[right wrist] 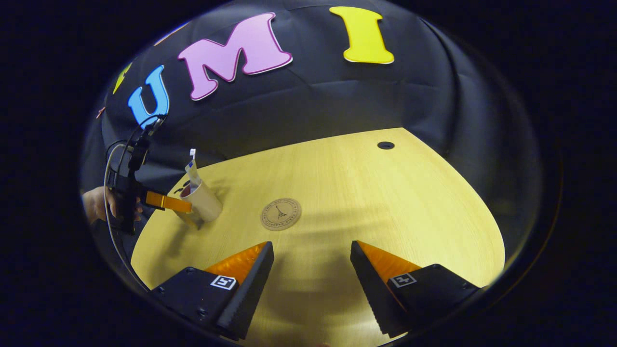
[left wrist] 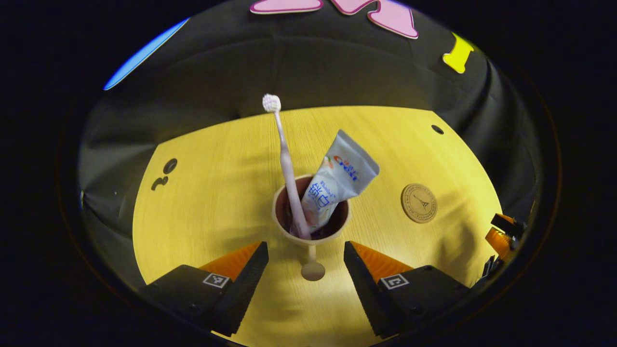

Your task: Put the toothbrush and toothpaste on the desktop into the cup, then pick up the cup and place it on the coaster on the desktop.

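A beige cup (left wrist: pixel 311 219) stands upright mid-table in the left gripper view, with a pale toothbrush (left wrist: pixel 284 154) and a white toothpaste tube (left wrist: pixel 340 183) leaning inside it. Its handle (left wrist: pixel 312 267) points back between the fingers of my left gripper (left wrist: pixel 305 246), which is open and just short of the cup, touching nothing. A round brown coaster (left wrist: pixel 419 203) lies bare to the cup's right. In the right gripper view my right gripper (right wrist: pixel 312 246) hangs open over bare table, with the coaster (right wrist: pixel 281 214) ahead, and the cup (right wrist: pixel 205 200) and left gripper (right wrist: pixel 166 202) at far left.
The yellow wooden table (left wrist: pixel 217 193) has a cable hole (right wrist: pixel 385 145) near its back edge and small dark marks (left wrist: pixel 166 171) at its left. A hand (right wrist: pixel 96 205) holds the left gripper, with cables above it. The right gripper (left wrist: pixel 501 236) shows at the right edge of the left gripper view.
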